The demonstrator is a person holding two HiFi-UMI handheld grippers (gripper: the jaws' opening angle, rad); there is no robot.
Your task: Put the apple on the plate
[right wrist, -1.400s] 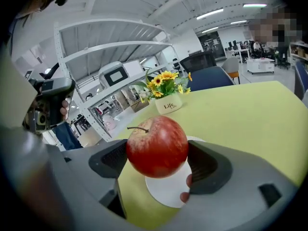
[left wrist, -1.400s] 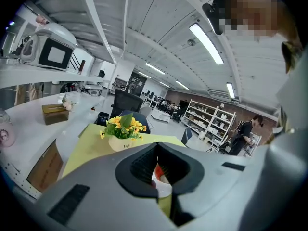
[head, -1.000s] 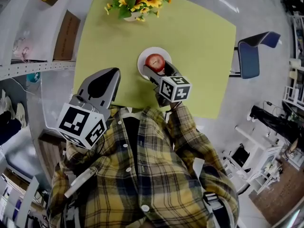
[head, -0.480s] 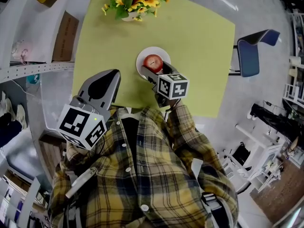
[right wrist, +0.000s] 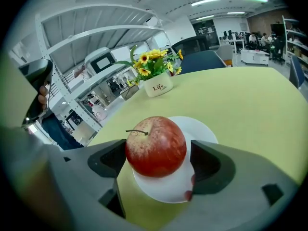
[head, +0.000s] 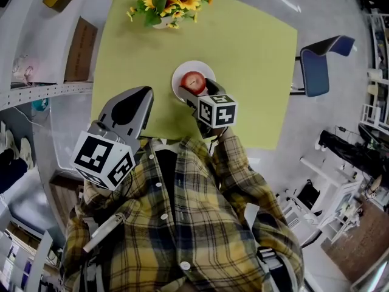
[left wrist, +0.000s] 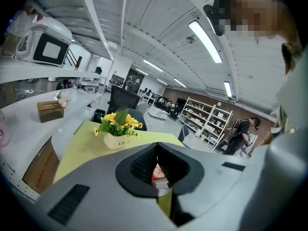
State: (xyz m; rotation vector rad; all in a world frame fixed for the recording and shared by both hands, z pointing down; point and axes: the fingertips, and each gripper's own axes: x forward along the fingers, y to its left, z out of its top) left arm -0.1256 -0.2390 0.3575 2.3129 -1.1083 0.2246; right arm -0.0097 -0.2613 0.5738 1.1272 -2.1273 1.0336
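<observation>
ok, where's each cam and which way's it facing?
Head view: on head, steeply down at table; shirt, left gripper, right gripper show.
Left gripper view: on left gripper, level across table toward flowers; own jaws.
Right gripper view: on right gripper, down at apple on plate; own jaws.
Shared: all three see flowers and apple.

The apple (right wrist: 155, 146), red with pale yellow speckling and a thin dark stem leaning left, sits upright on the plate (right wrist: 204, 131), between the parted jaws of the right gripper (right wrist: 159, 161). The plate is round and plain white, lying flat beneath those jaws and reaching just beyond them.
</observation>
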